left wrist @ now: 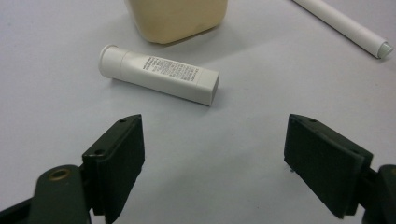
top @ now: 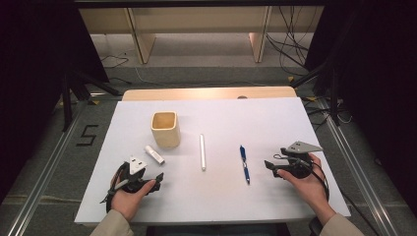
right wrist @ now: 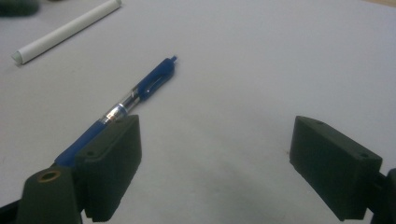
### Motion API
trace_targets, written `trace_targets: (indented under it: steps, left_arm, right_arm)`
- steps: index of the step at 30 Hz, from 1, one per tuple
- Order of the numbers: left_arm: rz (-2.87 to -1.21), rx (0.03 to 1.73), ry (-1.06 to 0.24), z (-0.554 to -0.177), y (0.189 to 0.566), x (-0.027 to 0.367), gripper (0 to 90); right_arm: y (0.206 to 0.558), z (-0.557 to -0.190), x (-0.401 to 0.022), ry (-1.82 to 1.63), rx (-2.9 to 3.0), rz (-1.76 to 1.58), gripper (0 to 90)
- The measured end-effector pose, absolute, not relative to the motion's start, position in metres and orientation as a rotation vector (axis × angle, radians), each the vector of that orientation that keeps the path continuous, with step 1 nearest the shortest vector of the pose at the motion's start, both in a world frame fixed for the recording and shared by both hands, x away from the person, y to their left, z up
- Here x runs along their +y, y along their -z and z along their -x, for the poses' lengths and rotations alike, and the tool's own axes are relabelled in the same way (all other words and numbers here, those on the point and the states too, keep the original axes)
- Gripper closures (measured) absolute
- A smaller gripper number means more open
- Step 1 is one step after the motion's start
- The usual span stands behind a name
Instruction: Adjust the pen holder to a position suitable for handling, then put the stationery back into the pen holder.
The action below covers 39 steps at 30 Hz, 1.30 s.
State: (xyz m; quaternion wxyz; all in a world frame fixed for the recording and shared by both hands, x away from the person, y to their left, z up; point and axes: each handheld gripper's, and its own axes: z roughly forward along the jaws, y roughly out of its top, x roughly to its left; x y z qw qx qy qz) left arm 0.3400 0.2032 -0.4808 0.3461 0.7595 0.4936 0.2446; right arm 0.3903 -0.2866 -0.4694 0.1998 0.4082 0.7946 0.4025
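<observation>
A white sheet (top: 275, 123) covers the table, whose pale wooden far edge (top: 206, 93) shows beyond it. The grey floor around it carries metal rails (top: 44, 172), a black mark shaped like a 5 (top: 87, 135) at the left, loose cables (top: 290, 44) at the back right and light wooden furniture legs (top: 140, 42) beyond. Dark curtains close both sides. On the sheet a cream square cup (top: 165, 129) stands upright; a small white tube (left wrist: 159, 73) lies just beside it on the near side, a white marker (top: 202, 152) lies to its right, and a blue pen (top: 244, 163) farther right. The left gripper (left wrist: 212, 158) rests near the front left, its jaws spread wide and empty, facing the tube. The right gripper (right wrist: 215, 161) rests at the front right, jaws likewise wide and empty, with the pen just outside one jaw.
</observation>
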Motion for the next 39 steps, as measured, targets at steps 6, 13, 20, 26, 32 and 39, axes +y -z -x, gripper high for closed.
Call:
trace_targets:
  steps: [6,13,20,26,32,39]
  left_arm:
    - [-1.971,1.28,-0.634,-0.34,0.4808,0.203,20.2]
    - [-1.969,1.282,-0.633,-0.3403,0.4811,0.2028,20.2]
    - [-1.969,1.284,-0.633,-0.3403,0.481,0.2029,20.2]
    - [-1.968,1.283,-0.641,-0.3404,0.4808,0.2034,20.3]
    - [-1.95,1.293,-0.652,-0.3407,0.4805,0.2032,26.1]
    - [-1.915,1.306,-0.674,-0.3393,0.478,0.2048,43.0]
  right_arm:
    - [0.4692,-0.3899,-0.2866,-1.122,2.226,-1.139,17.4]
    - [0.4692,-0.3899,-0.2867,-1.118,2.224,-1.132,17.3]
    - [0.4693,-0.3896,-0.2863,-1.112,2.223,-1.125,17.1]
    - [0.4692,-0.3896,-0.2862,-1.111,2.221,-1.125,17.0]
    - [0.4695,-0.3908,-0.2857,-1.113,2.217,-1.125,16.9]
    - [0.4693,-0.3909,-0.2843,-1.11,2.216,-1.122,16.9]
